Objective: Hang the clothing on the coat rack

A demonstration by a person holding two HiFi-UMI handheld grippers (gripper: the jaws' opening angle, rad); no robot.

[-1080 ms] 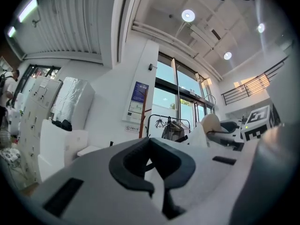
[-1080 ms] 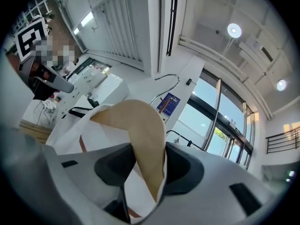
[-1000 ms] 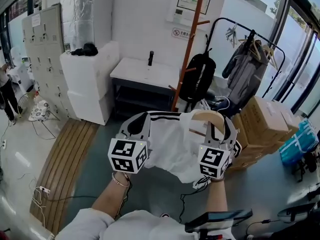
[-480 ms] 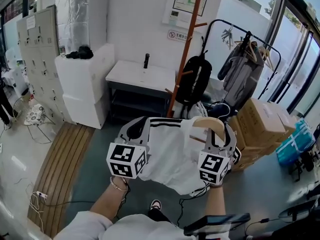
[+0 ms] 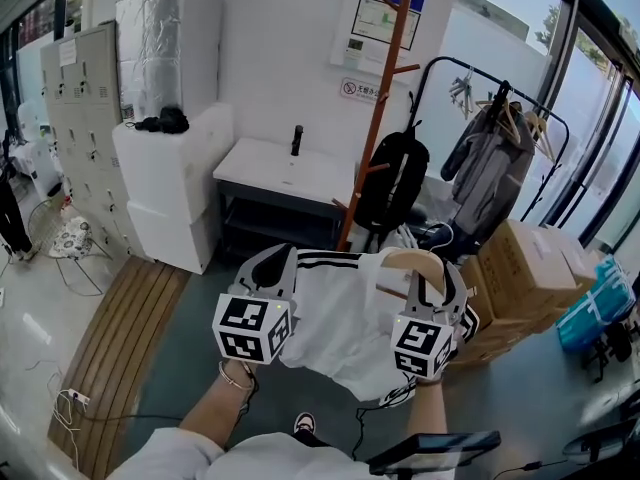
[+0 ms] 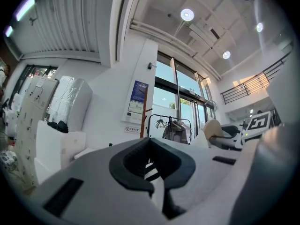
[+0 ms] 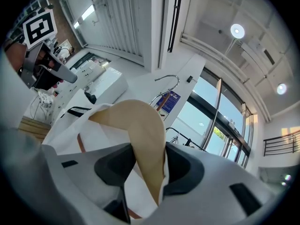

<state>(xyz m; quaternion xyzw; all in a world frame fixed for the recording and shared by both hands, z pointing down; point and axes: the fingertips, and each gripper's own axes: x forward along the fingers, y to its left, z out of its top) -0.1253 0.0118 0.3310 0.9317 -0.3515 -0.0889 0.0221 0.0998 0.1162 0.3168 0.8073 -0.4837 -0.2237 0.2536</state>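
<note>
Head view first: you are holding the white shirt [image 5: 335,313] in the air in front of you, between both tools, and it is sagging loosely in the middle. Your left gripper [image 5: 272,268] is pinching one shoulder of it. Your right gripper [image 5: 432,273] is gripping the other side, where the wooden hanger [image 5: 418,260] is sticking out of the cloth. The coat rack [image 5: 385,88], a brown pole with pegs, is standing well apart behind the shirt, near the wall, and a black backpack [image 5: 392,173] is hanging on its lower part. Left gripper view: the jaws are pressing together on a thin fold of the shirt [image 6: 151,168], white with black stripes. Right gripper view: the jaws are clamping on the arm of the hanger [image 7: 143,135], with white cloth lying around it, and the metal hook [image 7: 168,81] is rising ahead of them. The shirt is looking light, soft and a little slippery, so it is likely sliding off easily. The hanger is the stiff part, so the weight is best carried there, leading with the hook toward a free upper peg.
</note>
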